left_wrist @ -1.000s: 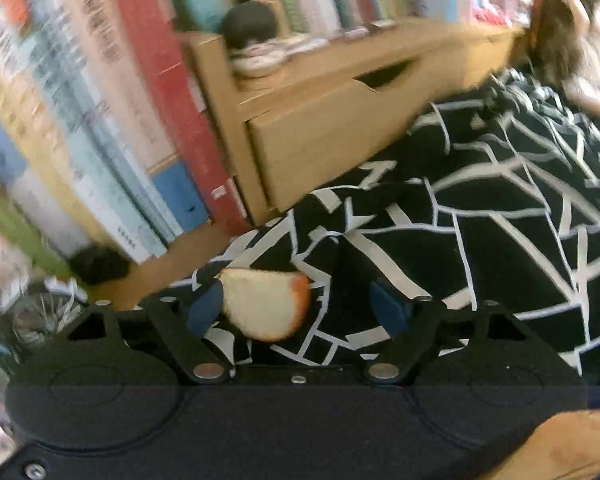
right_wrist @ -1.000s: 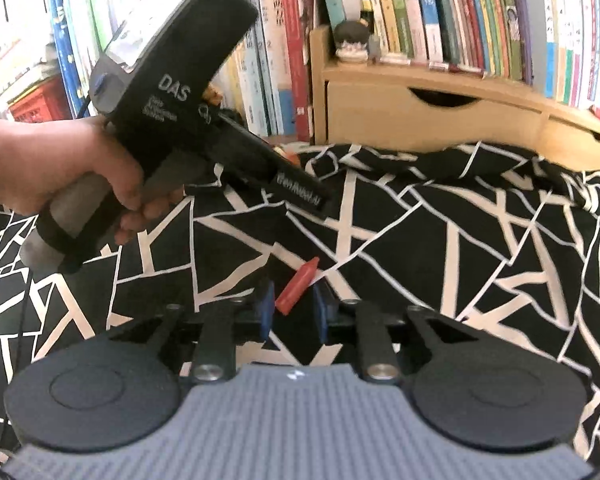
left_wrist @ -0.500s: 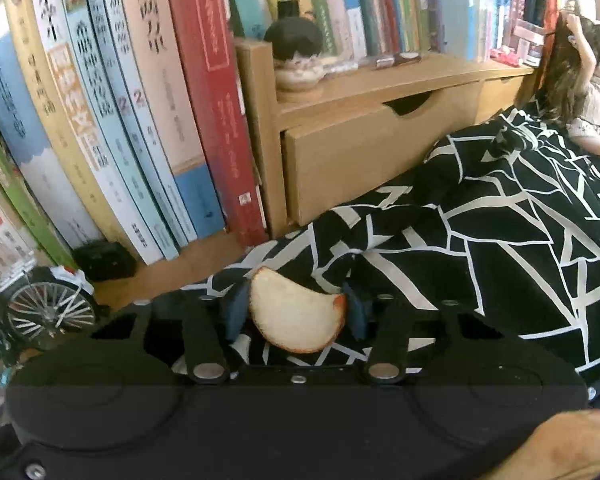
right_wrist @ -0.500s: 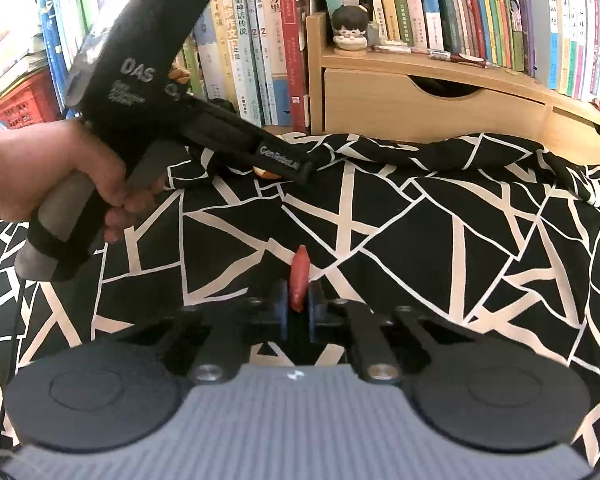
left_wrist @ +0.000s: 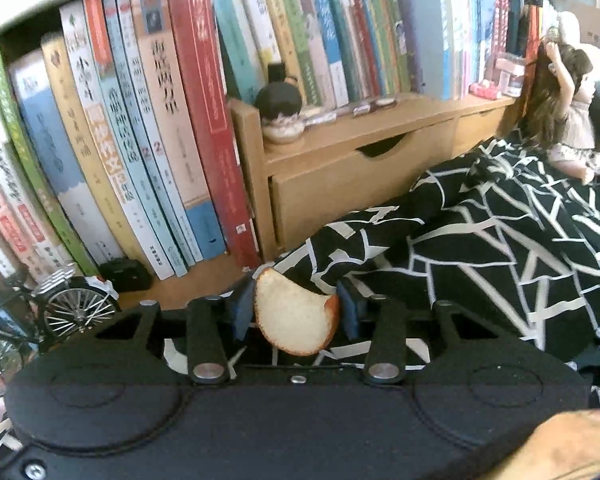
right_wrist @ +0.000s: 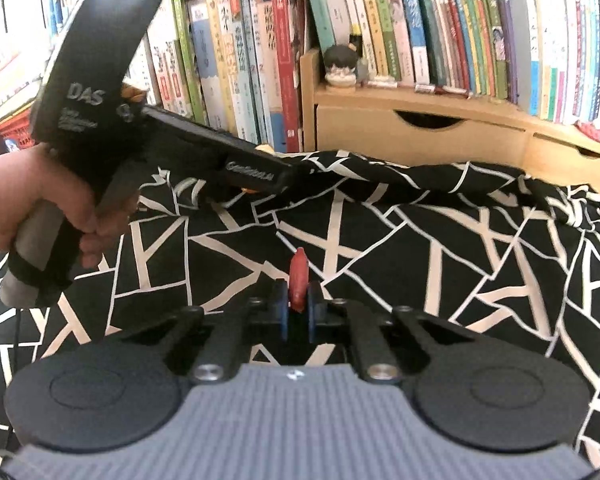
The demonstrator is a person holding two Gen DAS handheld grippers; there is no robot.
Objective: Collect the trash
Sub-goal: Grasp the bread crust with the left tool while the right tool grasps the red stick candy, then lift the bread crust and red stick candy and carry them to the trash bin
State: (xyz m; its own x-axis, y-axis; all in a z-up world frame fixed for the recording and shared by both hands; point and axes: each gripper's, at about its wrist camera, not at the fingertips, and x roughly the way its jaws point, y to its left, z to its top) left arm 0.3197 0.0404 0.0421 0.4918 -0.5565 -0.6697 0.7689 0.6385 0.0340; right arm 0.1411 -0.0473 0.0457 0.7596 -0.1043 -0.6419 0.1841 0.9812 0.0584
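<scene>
Risk entry: left gripper (left_wrist: 296,312) pinching apple slice (left_wrist: 294,318), right gripper (right_wrist: 299,308) pinching thin red scrap (right_wrist: 299,280) by its lower end; either may slip if pressure eases.

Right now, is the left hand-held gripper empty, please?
No, the left hand-held gripper is clamped on a pale apple slice with red skin.

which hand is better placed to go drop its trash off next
Neither clearly: no bin shows. Slight edge left: the left gripper holds its apple slice clear of the cloth, while the right gripper sits low with its red scrap.
</scene>
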